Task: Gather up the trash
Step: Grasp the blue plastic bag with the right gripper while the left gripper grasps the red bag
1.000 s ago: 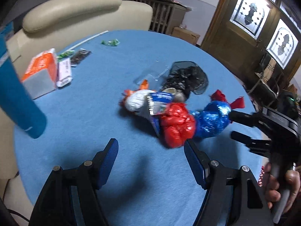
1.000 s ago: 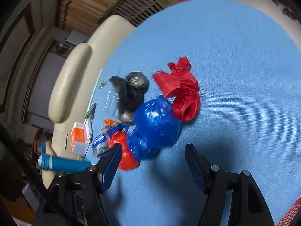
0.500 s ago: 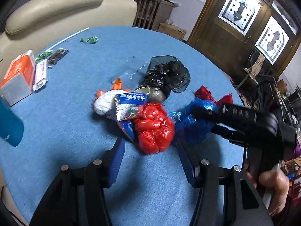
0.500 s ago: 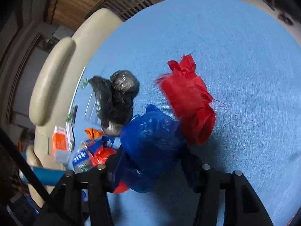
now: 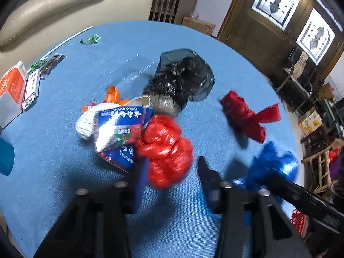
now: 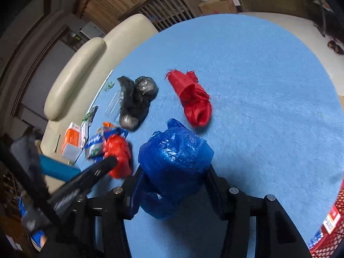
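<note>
Scene: a round table (image 5: 64, 172) under a blue cloth, strewn with bagged trash, seen from two hand-held grippers.
Right gripper: the right gripper (image 6: 172, 185) is clamped on a crumpled blue plastic bag (image 6: 174, 163); both pads press into its sides and the bag bulges out above and below them.
Left gripper: the left gripper (image 5: 172, 172) has just been closing, with the orange-red plastic bag (image 5: 167, 150) between its jaws. Motion blur hides whether the pads press on it yet.
Where the trash lies: the orange-red bag touches a blue-and-white printed packet (image 5: 120, 126) and a white wad (image 5: 86, 122). Just beyond sits a black plastic bag (image 5: 182, 79). A darker red bag (image 5: 245, 116) lies apart to the right.
How it will handle: these look like thin film bags, light, soft and slippery. They likely squash under the pads rather than resist, so a grip on a bunched fold or knot should hold better than one on the smooth belly.
Risk: lifting the orange-red bag may drag the packet leaning on it.
Edges: an orange carton (image 5: 10, 86) and small wrappers (image 5: 51, 62) sit near the far left rim, beside a cream sofa (image 5: 75, 2). A red mesh basket (image 6: 331, 221) shows at the lower right, off the table's edge.
Open room: the cloth to the right of the darker red bag is bare, leaving free space that way. The two grippers work close together, so they could collide.
</note>
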`<state>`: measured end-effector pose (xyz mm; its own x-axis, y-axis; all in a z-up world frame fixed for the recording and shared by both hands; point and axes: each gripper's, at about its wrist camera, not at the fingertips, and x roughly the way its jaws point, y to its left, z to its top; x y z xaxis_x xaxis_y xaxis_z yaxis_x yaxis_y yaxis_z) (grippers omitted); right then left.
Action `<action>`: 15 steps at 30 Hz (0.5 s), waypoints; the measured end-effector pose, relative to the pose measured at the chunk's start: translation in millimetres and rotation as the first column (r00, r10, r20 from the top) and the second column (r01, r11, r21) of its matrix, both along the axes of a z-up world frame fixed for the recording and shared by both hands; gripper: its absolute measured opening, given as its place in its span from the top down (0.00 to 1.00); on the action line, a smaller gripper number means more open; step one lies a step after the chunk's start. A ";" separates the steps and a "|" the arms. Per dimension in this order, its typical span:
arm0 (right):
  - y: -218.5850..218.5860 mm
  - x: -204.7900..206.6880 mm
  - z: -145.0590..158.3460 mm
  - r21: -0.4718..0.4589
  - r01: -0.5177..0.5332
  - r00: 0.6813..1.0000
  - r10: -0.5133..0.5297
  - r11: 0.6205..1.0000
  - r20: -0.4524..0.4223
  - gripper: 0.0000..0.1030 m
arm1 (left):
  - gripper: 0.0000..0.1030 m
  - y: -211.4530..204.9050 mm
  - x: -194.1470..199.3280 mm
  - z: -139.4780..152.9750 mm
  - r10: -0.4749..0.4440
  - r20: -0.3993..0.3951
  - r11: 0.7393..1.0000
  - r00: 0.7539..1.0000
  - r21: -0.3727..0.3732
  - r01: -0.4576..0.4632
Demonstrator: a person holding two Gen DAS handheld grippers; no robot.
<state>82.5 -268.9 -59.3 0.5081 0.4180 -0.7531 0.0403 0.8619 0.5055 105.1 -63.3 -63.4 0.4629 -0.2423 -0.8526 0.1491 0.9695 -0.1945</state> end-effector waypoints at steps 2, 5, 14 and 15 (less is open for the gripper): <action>-1.6 -8.7 2.6 0.002 -0.009 1.000 0.009 1.000 0.012 0.47 | 0.69 0.1 -2.1 -2.5 -0.004 0.006 1.000 1.000 0.001 0.004; -4.1 -23.7 9.5 -0.008 -0.021 0.999 0.021 1.000 0.040 0.47 | 0.81 0.1 -8.1 -2.5 -0.017 0.033 1.000 0.999 -0.012 0.018; -12.4 -65.1 26.2 -0.075 -0.018 0.991 0.028 0.997 0.133 0.47 | 0.87 -3.0 -51.3 9.6 -0.073 0.092 0.997 0.993 -0.005 0.073; -15.2 -70.4 28.3 -0.081 -0.014 0.989 0.025 0.997 0.143 0.47 | 0.87 -4.2 -58.4 13.7 -0.077 0.105 0.997 0.991 0.005 0.077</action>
<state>12.2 -284.1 -31.0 0.6055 0.3703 -0.7044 -0.0449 0.8996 0.4343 46.7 -67.5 -49.8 0.5296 -0.2799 -0.8007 0.2431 0.9545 -0.1729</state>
